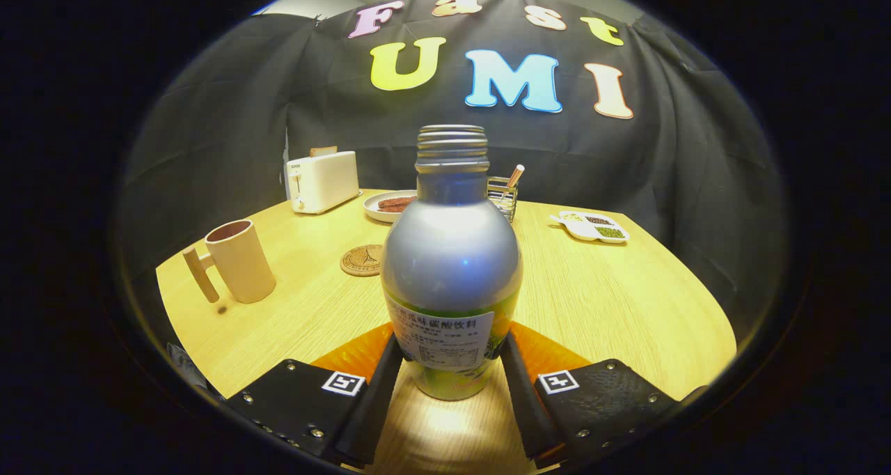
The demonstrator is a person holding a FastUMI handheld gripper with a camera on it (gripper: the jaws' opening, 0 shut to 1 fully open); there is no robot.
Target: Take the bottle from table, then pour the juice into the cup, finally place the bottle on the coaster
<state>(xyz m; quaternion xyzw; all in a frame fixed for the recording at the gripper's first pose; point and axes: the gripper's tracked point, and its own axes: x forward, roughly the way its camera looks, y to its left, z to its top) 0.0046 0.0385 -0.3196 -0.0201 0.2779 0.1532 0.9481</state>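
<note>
A silver bottle (451,266) with an uncapped threaded neck and a white label stands upright between my two fingers. The gripper (451,356) is shut on the bottle, with both fingers pressing its lower body on either side. The bottle's base seems to hang just above the wooden table (612,301). A beige cup (240,260) with a wooden handle stands to the left, beyond the fingers. A round cork coaster (362,260) lies on the table between the cup and the bottle, a little farther back.
A white toaster (322,180) stands at the back left. Behind the bottle are a plate of food (390,205) and a wire holder (504,198) with a stick in it. A white divided dish (592,226) lies at the back right.
</note>
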